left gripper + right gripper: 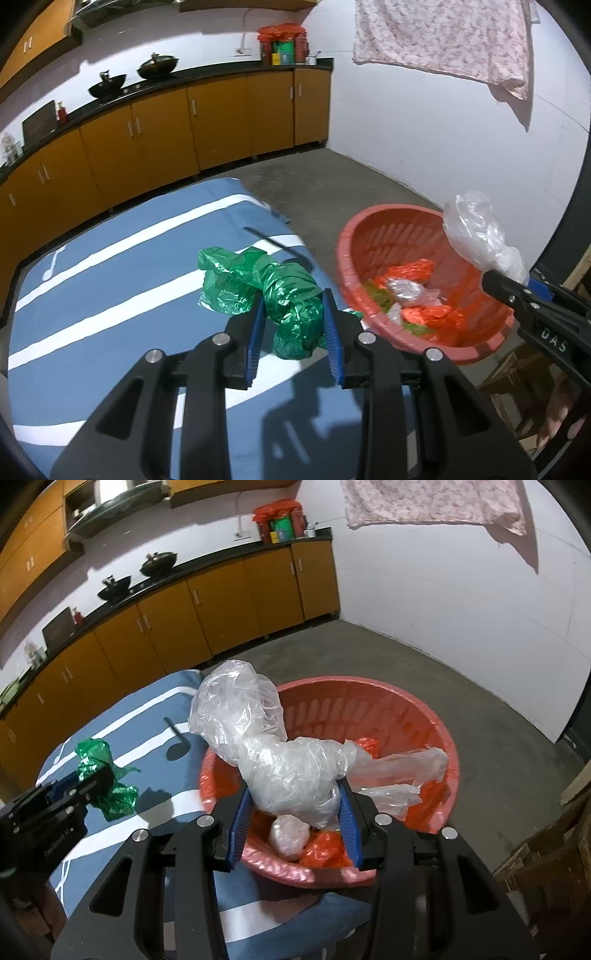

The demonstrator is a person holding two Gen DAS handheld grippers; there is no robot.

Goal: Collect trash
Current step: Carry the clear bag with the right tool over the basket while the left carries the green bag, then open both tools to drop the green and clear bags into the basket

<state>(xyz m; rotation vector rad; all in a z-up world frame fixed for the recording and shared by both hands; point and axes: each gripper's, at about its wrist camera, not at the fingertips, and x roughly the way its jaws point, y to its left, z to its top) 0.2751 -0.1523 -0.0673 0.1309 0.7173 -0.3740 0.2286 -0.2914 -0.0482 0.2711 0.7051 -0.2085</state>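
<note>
My left gripper (293,302) is shut on a crumpled green plastic bag (284,291) just above the blue striped cloth (110,295); the bag also shows in the right wrist view (107,779). My right gripper (293,794) is shut on a clear plastic bag (273,753) and holds it over the red basket (424,716). The basket (354,236) holds orange, green and clear wrappers. The clear bag also shows in the left wrist view (476,232).
The basket sits at the right edge of the cloth-covered table. Orange kitchen cabinets (221,114) with woks on the counter run along the back. A flowered cloth (443,37) hangs on the white wall. Grey concrete floor (480,686) lies behind the basket.
</note>
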